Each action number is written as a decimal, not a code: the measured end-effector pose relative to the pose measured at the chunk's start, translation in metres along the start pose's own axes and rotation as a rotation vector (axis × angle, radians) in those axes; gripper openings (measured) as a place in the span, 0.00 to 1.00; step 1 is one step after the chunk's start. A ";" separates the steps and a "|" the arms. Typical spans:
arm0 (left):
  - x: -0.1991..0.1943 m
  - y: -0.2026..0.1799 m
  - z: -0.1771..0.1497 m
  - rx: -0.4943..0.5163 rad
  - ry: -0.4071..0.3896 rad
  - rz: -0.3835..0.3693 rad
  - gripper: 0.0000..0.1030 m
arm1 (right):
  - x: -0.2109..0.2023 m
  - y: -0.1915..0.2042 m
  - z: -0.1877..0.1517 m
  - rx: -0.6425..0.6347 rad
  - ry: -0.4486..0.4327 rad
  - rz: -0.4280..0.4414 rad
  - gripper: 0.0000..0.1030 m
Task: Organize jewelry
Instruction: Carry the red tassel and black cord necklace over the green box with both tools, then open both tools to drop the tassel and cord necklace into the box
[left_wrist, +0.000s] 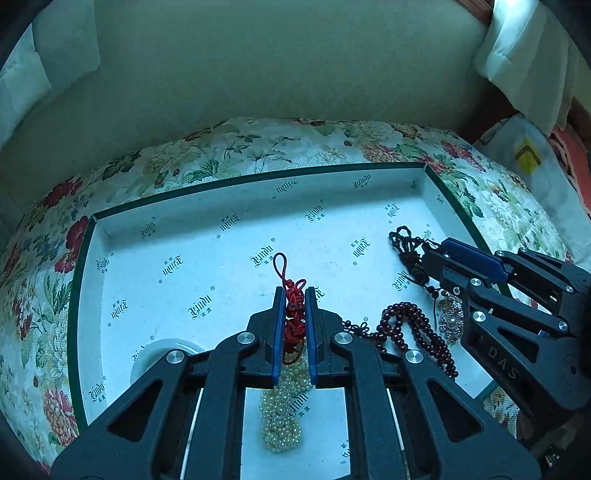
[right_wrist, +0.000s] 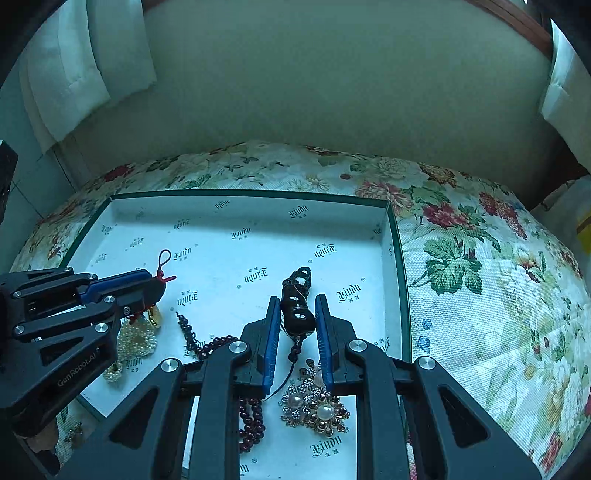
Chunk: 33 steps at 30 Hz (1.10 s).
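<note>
A: Item one, left hand-held gripper (left_wrist: 294, 325): jaws nearly closed on the red knotted cord (left_wrist: 291, 295) of a pearl-bead piece (left_wrist: 282, 410); the pearls are seen trailing below onto the tray floor; whether they are lifted cannot be told.

B: Item two, right hand-held gripper (right_wrist: 297, 332): jaws narrowed about a dark carved pendant (right_wrist: 297, 312) with a black knotted top; contact on both sides appears likely but cannot be confirmed; its cord is seen running back between the jaws.

A: Remainder, listed as unsorted: a dark red bead strand (left_wrist: 413, 328) coiled between the two grippers; a rhinestone-and-pearl brooch cluster (right_wrist: 314, 404) near the tray's front edge; all are crowded at the near side.

B: Progress is judged early; most of the white printed tray (left_wrist: 221, 206) is left bare, and nothing is yet laid out in separate places.

A: Surface: the tray is set on a floral cushion (right_wrist: 461, 258), apparently a seat; a plain padded back is noted behind, pale cloth at both sides.
</note>
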<state>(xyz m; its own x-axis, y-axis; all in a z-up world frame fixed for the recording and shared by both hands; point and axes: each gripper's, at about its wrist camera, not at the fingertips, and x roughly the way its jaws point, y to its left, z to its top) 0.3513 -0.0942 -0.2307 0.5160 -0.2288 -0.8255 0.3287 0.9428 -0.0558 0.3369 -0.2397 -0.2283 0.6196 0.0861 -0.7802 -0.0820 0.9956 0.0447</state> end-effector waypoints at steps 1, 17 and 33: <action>0.002 -0.001 0.000 0.004 0.003 0.003 0.10 | 0.001 0.000 0.000 -0.002 0.003 -0.003 0.19; 0.007 0.000 -0.002 0.003 0.016 0.028 0.50 | -0.002 -0.004 -0.002 0.014 -0.005 0.005 0.39; -0.057 0.009 -0.010 -0.017 -0.066 0.004 0.62 | -0.061 0.001 -0.009 0.029 -0.083 0.022 0.40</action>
<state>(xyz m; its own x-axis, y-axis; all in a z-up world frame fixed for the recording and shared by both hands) 0.3168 -0.0704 -0.1892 0.5687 -0.2395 -0.7869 0.3130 0.9477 -0.0622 0.2917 -0.2445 -0.1866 0.6805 0.1096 -0.7245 -0.0745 0.9940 0.0804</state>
